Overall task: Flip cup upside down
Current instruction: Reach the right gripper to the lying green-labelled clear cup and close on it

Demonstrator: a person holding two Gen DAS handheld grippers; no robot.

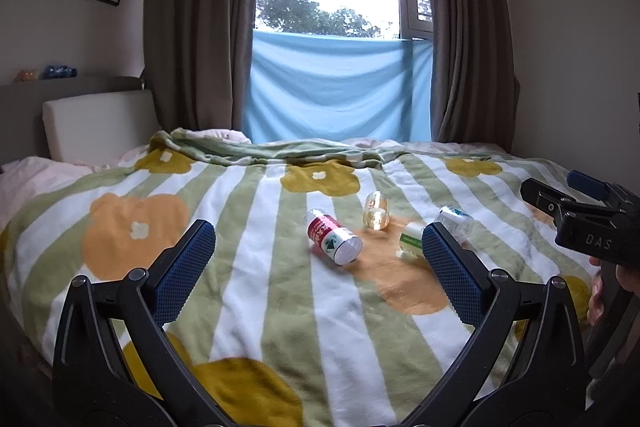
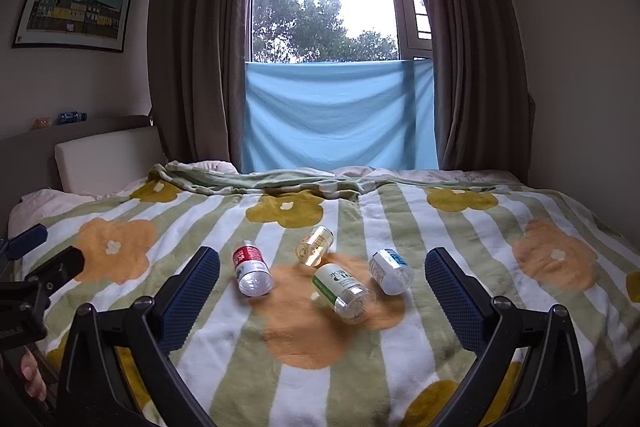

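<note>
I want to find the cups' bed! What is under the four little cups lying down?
A fluffy blanket with green and white stripes and big flowers. The green-label cup lies on an orange flower. The blanket covers the bed, so what is beneath it cannot be seen.

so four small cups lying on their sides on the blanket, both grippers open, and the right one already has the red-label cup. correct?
Not quite. The right gripper holds nothing: in the right wrist view its jaws stand wide apart, short of the red-label cup, which lies untouched on the blanket. Four cups on their sides and both grippers, including the left gripper, open are right.
</note>
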